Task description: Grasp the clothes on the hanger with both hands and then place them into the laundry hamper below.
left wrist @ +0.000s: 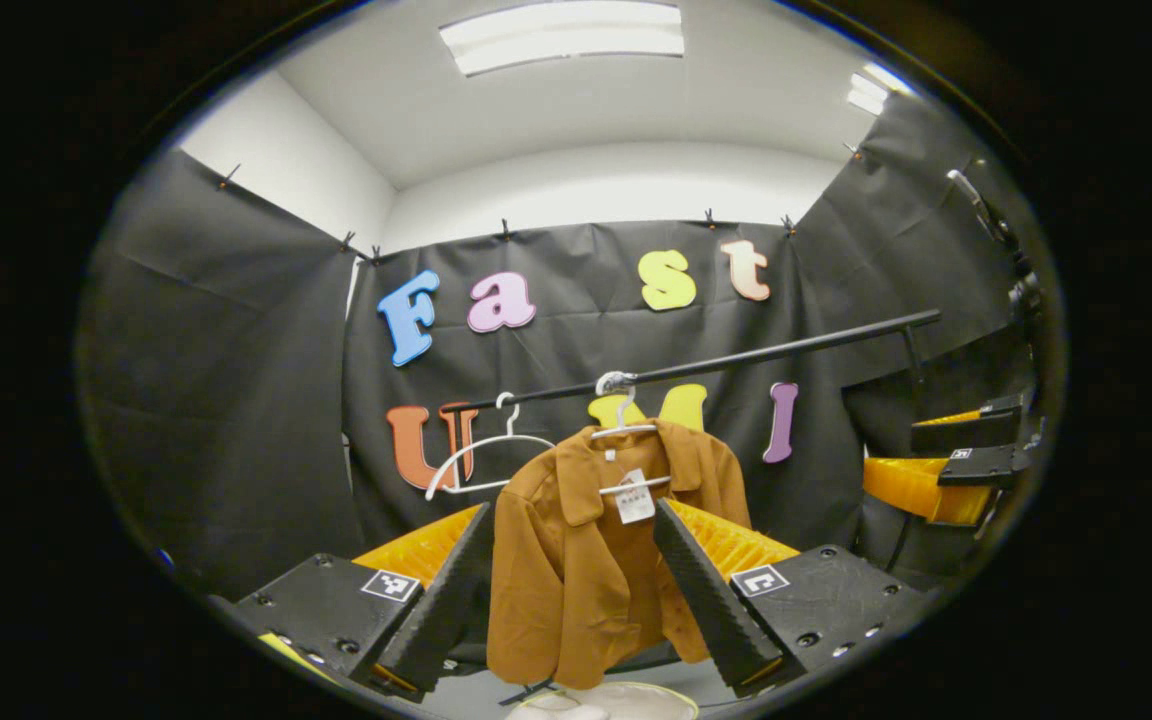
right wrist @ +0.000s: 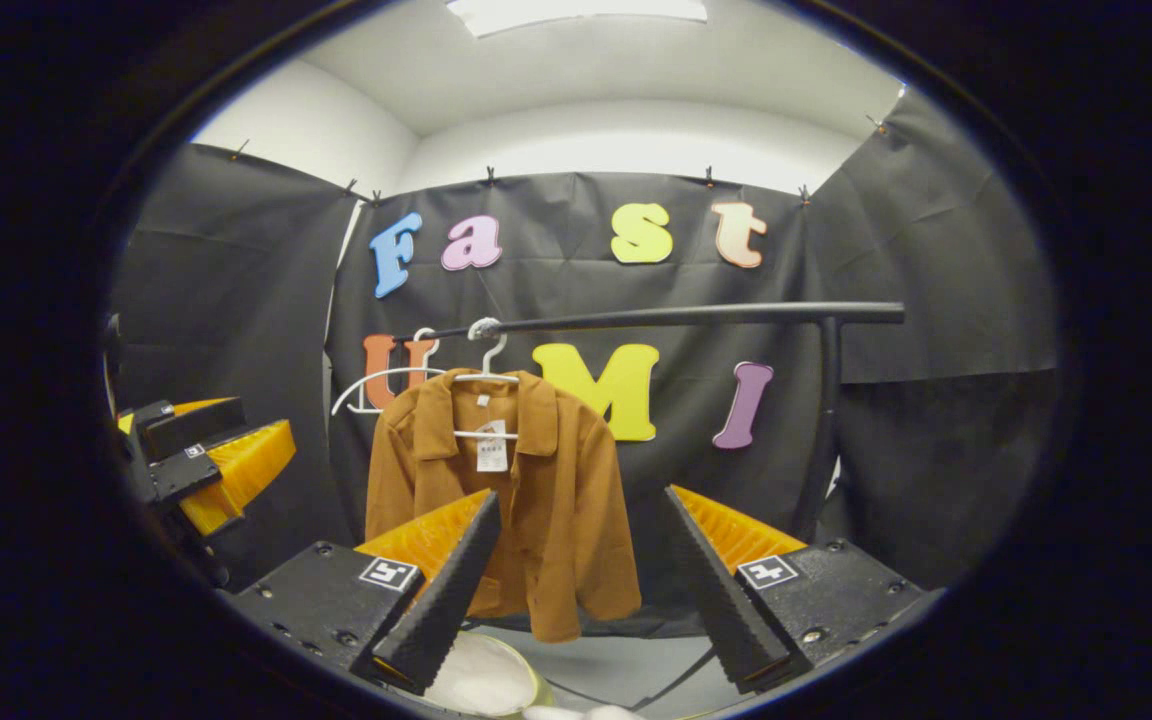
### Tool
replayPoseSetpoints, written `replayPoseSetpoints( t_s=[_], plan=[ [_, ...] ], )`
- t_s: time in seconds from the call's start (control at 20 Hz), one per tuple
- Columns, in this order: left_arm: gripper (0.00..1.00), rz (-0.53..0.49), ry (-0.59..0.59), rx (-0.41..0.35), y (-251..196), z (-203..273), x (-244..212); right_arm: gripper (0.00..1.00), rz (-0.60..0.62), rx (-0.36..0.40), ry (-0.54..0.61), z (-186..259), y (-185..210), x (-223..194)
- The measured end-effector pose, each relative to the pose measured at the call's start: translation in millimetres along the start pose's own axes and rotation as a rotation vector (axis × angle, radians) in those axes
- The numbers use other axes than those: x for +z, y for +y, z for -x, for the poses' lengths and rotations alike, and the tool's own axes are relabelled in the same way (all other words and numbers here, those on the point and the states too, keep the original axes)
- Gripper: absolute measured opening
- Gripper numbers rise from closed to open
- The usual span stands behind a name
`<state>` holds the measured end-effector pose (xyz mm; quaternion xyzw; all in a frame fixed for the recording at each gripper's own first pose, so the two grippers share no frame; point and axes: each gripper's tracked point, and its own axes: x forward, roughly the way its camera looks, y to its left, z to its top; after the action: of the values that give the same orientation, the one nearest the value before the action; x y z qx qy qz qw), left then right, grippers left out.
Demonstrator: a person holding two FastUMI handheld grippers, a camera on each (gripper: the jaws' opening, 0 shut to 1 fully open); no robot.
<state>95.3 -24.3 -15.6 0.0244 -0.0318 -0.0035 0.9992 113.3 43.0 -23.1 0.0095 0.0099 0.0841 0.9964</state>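
I see the black rail [right wrist: 676, 318] carrying the brown jacket [left wrist: 596, 560] on its white hanger [left wrist: 624, 425], hanging lengthwise, dead ahead of my left tongs [left wrist: 576, 590], nearer than my right tongs [right wrist: 581, 580]. Both tongs gape wide, holding nothing. The hamper [right wrist: 481, 680] peeks below.

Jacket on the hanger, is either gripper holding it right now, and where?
Nothing is held. The left gripper and right gripper are both open, short of the jacket, which hangs on its hanger.
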Motion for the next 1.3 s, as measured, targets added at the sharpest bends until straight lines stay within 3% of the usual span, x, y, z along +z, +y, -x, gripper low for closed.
replayPoseSetpoints(
  t_s=[0.4,0.6,0.85,1.3],
  plan=[
    [0.98,0.044,0.013,0.026,-13.9,-90.9,-26.3,1.0,-0.009,0.085,0.029,-111.7,15.0,-19.8],
    [0.99,0.058,0.039,0.04,-18.5,-142.4,-49.0,0.94,-0.024,0.124,0.054,-164.1,12.9,-32.5],
    [0.99,0.034,0.064,0.071,-21.8,-201.8,-74.6,0.93,-0.032,0.178,0.094,-213.6,19.0,-55.9],
    [0.96,0.022,0.126,0.129,4.4,-247.0,-116.0,0.92,-0.034,0.286,0.141,-280.1,63.1,-71.2]
  ],
)
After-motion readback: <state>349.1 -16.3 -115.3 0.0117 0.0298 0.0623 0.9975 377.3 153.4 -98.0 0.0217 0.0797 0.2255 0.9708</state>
